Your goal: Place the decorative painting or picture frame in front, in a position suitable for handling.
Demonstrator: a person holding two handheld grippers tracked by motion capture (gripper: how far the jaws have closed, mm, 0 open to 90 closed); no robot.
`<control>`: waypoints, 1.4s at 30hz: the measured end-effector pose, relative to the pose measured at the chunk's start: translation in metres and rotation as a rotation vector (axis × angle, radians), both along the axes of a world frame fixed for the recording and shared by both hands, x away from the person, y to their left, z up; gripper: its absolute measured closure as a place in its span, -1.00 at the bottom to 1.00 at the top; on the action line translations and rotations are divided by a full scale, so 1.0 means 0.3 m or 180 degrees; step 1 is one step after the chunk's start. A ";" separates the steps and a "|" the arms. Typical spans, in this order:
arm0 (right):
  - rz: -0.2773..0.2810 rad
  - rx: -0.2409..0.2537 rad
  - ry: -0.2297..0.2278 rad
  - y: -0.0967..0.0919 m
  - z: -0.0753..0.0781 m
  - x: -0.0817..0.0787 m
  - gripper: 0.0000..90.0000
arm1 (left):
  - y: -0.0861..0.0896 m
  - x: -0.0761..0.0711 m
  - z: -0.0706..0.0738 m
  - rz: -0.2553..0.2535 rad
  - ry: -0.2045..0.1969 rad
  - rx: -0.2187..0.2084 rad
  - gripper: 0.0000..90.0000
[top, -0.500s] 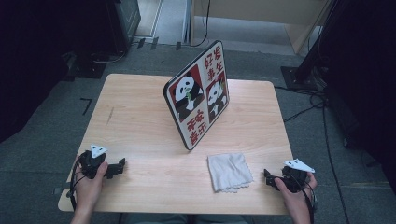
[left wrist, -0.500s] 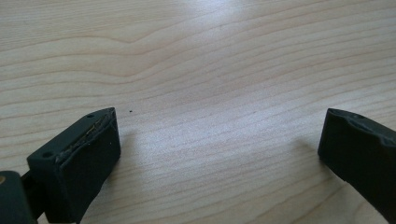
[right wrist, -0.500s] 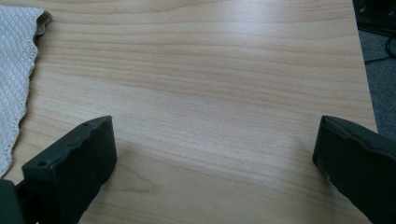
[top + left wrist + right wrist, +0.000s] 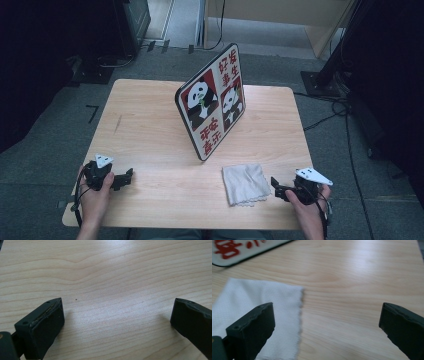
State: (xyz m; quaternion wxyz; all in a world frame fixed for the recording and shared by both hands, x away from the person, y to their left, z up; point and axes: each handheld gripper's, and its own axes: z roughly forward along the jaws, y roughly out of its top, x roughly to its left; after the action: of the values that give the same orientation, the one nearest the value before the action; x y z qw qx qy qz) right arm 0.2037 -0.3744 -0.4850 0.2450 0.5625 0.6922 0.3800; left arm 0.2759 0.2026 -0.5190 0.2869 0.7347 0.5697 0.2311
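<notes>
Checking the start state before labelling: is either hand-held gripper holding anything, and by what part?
Nothing is held. The left hand-held gripper and right hand-held gripper are both open over the table; the white cloth lies untouched beside the right one.

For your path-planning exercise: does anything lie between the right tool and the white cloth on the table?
Nothing visible does. The right tool, jaws open, sits just right of the square white cloth, with bare light wooden table between. The panda-printed board stands farther back.
</notes>
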 end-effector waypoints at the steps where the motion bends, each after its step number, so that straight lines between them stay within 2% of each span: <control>1: 0.0060 0.0002 -0.0032 0.021 0.006 0.000 -1.00 | 0.000 0.000 0.000 0.0000 0.0000 0.0000 -1.00; 2: 0.0060 0.0002 -0.0032 0.021 0.006 0.000 -1.00 | -0.001 0.000 0.000 0.0004 0.0000 0.0000 -1.00; 4: 0.0221 0.0014 -0.0108 0.083 0.017 0.001 -1.00 | -0.001 -0.002 0.000 0.0006 0.0007 0.0000 -1.00; 5: 0.0221 0.0014 -0.0108 0.083 0.017 0.001 -1.00 | -0.001 -0.002 0.000 0.0006 0.0007 0.0000 -1.00; 6: 0.0314 -0.0025 -0.0133 0.125 0.019 0.005 -1.00 | -0.002 -0.003 0.000 0.0006 0.0008 0.0000 -1.00; 7: 0.0314 -0.0025 -0.0133 0.125 0.019 0.005 -1.00 | -0.002 -0.003 0.000 0.0006 0.0008 0.0000 -1.00; 8: 0.0365 -0.0035 -0.0114 0.163 0.016 0.011 -1.00 | -0.002 -0.003 0.000 0.0008 0.0008 -0.0004 -1.00; 11: 0.0409 -0.0012 -0.0086 0.195 0.009 0.019 -0.98 | -0.002 -0.003 0.000 0.0007 0.0009 -0.0003 -1.00; 12: 0.0423 0.0017 -0.0071 0.223 -0.001 0.025 -0.89 | -0.002 -0.003 0.000 0.0006 0.0009 0.0001 -1.00; 14: 0.0445 -0.0003 -0.0063 0.246 -0.014 0.034 -0.86 | -0.002 -0.003 0.000 0.0006 0.0008 0.0001 -1.00; 16: 0.0467 -0.0008 -0.0045 0.257 -0.023 0.039 -0.83 | -0.002 -0.003 0.000 0.0006 0.0008 0.0000 -1.00; 17: 0.0513 -0.0029 0.0014 0.276 -0.042 0.049 -0.82 | -0.002 -0.003 0.000 0.0009 0.0008 -0.0003 -1.00; 21: 0.0515 -0.0077 0.0098 0.302 -0.077 0.063 -0.74 | -0.002 -0.003 0.000 0.0007 0.0009 0.0000 -1.00; 24: 0.0517 -0.0182 0.0201 0.318 -0.118 0.075 -0.70 | -0.002 -0.003 0.000 0.0009 0.0008 -0.0002 -1.00; 25: 0.0517 -0.0182 0.0201 0.318 -0.118 0.075 -0.70 | -0.002 -0.003 0.000 0.0009 0.0008 -0.0002 -1.00; 26: 0.0534 -0.0257 0.0226 0.323 -0.130 0.076 -0.67 | -0.003 -0.003 0.000 0.0010 0.0007 -0.0001 -1.00; 31: 0.0562 -0.0237 0.0214 0.325 -0.130 0.072 -0.55 | -0.003 -0.003 0.000 0.0016 0.0006 0.0001 -1.00; 33: 0.0602 -0.0228 0.0189 0.323 -0.129 0.068 -0.39 | -0.004 -0.003 0.000 0.0023 0.0009 0.0002 -1.00; 34: 0.0601 -0.0221 0.0150 0.324 -0.128 0.063 -0.13 | -0.004 -0.002 0.000 0.0024 0.0010 0.0005 -1.00; 35: 0.0601 -0.0221 0.0150 0.324 -0.128 0.063 -0.13 | -0.005 -0.002 0.000 0.0031 0.0008 0.0004 -1.00; 37: 0.0665 -0.0181 0.0109 0.324 -0.126 0.055 0.39 | -0.006 -0.001 0.000 0.0031 0.0008 0.0005 -1.00; 39: 0.0756 -0.0122 0.0100 0.320 -0.126 0.052 0.81 | -0.009 0.000 0.000 0.0045 0.0000 -0.0009 -1.00; 42: 0.0758 -0.0155 0.0126 0.315 -0.119 0.054 0.84 | -0.009 0.000 0.000 0.0045 0.0000 -0.0008 -1.00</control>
State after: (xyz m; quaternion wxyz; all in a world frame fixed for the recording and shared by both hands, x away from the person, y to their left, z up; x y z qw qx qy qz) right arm 0.2199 -0.2801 -0.5206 0.1980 0.4776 0.7678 0.3783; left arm 0.2758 0.2001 -0.5191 0.2862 0.7303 0.5752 0.2323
